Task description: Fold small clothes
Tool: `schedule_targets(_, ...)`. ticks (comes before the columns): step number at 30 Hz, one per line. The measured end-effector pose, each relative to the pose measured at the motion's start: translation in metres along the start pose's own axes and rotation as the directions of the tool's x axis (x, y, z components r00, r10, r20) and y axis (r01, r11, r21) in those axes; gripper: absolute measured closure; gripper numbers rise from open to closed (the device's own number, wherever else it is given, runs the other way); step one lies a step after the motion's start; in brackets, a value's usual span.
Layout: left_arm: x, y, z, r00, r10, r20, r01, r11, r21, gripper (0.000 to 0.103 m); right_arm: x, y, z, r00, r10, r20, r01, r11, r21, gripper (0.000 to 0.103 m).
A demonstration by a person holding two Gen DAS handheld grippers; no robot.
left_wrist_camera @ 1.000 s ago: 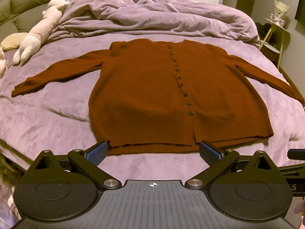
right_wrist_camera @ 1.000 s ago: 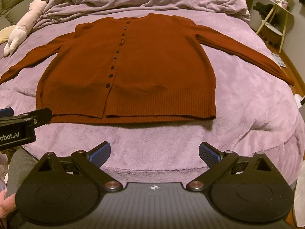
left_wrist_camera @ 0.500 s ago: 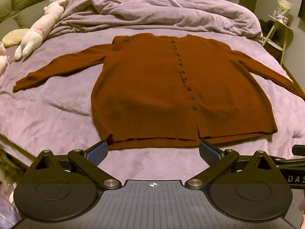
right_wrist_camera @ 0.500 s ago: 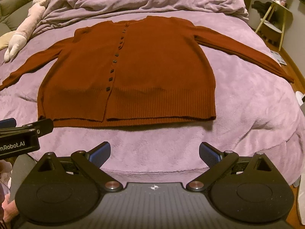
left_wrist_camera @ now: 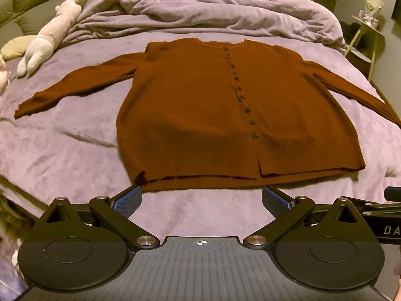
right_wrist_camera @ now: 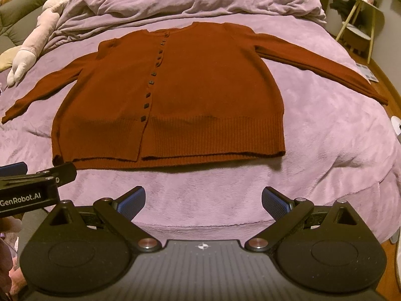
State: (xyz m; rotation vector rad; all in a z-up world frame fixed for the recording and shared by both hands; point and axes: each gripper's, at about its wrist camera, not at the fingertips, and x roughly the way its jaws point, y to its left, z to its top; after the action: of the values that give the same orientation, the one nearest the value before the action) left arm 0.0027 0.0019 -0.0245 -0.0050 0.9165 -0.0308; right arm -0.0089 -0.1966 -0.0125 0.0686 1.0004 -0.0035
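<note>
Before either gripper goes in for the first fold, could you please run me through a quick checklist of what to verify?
1. Left gripper open, holding nothing: ok.
2. Right gripper open, holding nothing: ok.
3. Cardigan lying flat, front up, buttoned: ok.
4. Both sleeves spread out to the sides: ok.
5. Hem flat: not ok, its left corner curls up.
6. Plush toy clear of the cardigan: ok.

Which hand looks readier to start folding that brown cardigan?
Probably left. The open left tool sits right at the cardigan hem; the right tool, also open, has bare blanket before the hem.
</note>
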Motion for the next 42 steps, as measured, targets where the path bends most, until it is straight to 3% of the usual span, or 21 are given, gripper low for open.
schedule_targets(16, 0.006, 0.001, -0.002, 1.000, 0.000, -0.016, 0.000, 1.000, -0.006, 0.000, 0.002, -0.001, -0.001, 1.000, 0.026, 0.002, -0.026, 0.999, 0.023, 0.004)
schedule_targets(26, 0.006, 0.001, -0.002, 1.000, 0.001, -0.016, -0.001, 1.000, -0.006, 0.000, -0.003, 0.002, -0.005, 0.997, 0.036, 0.073, -0.035, 0.999, -0.020, 0.004)
schedule_targets(42, 0.013, 0.000, -0.003, 1.000, 0.002, -0.030, -0.003, 1.000, -0.006, 0.000, 0.000, -0.007, -0.003, 0.986, 0.152, 0.063, -0.154, 0.987, 0.041, 0.004)
